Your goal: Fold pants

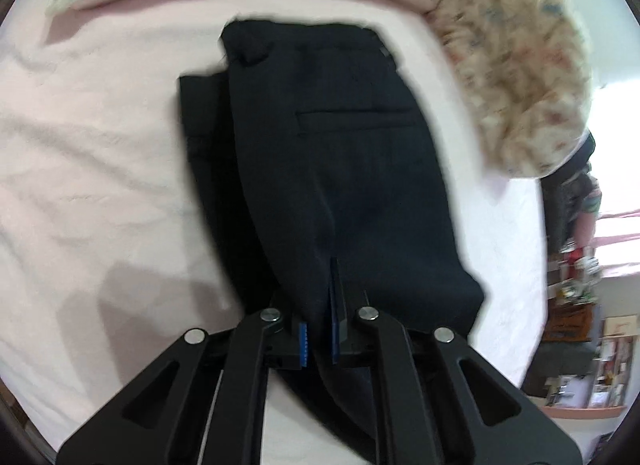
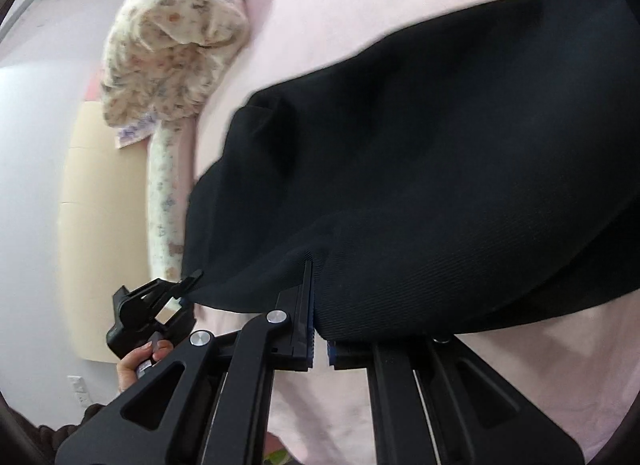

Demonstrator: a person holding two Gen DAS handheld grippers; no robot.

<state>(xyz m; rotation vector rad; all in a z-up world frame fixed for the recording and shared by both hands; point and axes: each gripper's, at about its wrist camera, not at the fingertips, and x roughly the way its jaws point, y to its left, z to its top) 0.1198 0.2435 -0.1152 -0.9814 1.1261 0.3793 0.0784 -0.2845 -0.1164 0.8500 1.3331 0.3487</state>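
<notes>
**Two grippers hold the dark pants**

The left gripper (image 1: 322,329) reaches low across the bed, its blue pads pinched tight on the near edge of the pants (image 1: 332,169). The right gripper (image 2: 318,329) also bites the cloth, with one finger on top and the other hidden under it. The pants are dark and folded lengthwise. They lie on the pink sheet (image 1: 100,169), back pocket up, waistband far away. A flowery blanket (image 1: 516,77) sits beside them.
</notes>
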